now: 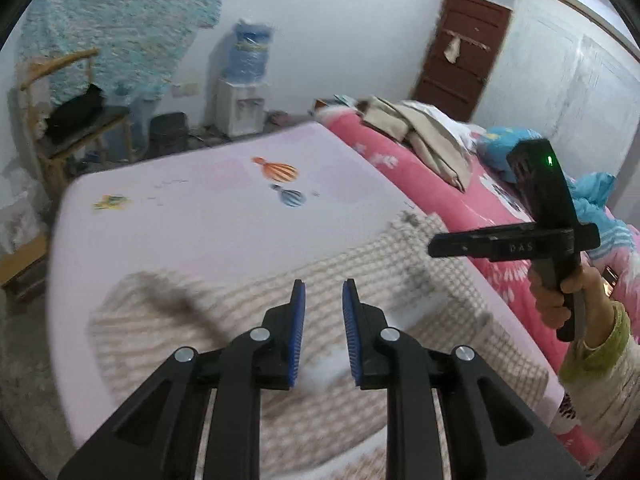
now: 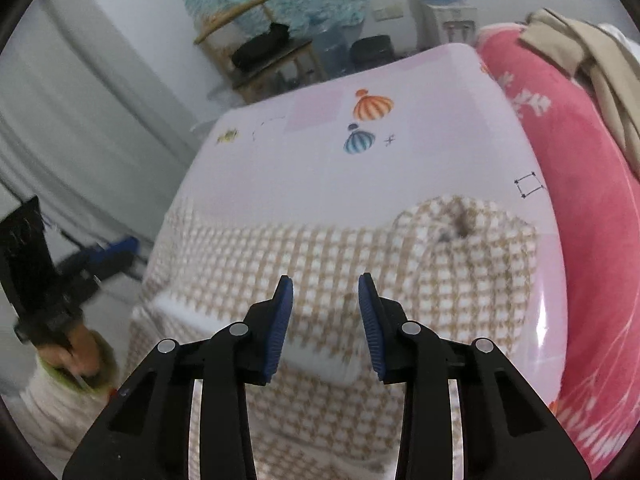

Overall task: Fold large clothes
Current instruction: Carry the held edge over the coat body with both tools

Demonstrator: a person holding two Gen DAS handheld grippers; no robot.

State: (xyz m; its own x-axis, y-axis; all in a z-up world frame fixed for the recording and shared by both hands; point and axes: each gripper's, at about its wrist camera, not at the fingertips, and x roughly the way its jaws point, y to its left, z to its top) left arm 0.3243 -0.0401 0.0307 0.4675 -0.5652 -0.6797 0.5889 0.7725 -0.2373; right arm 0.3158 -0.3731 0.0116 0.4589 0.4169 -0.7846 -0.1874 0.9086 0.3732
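Observation:
A large beige-and-white checked garment [image 1: 304,280] lies spread on a pale pink table [image 1: 192,216] printed with balloons. It also shows in the right wrist view [image 2: 328,248], with a dark collar opening [image 2: 460,224] at its far right and its near part hanging over the table's front edge. My left gripper [image 1: 323,292] is open and empty above the garment. My right gripper [image 2: 325,286] is open and empty above the garment's middle. The right gripper's body [image 1: 536,216] shows in the left wrist view, held in a hand at the table's right side.
A pink floral bed [image 1: 440,184] with beige clothes [image 1: 424,132] piled on it borders the table on the right. Beyond the table stand a water dispenser [image 1: 244,92], a wooden chair [image 1: 76,120] with a black bag and a brown door [image 1: 460,52].

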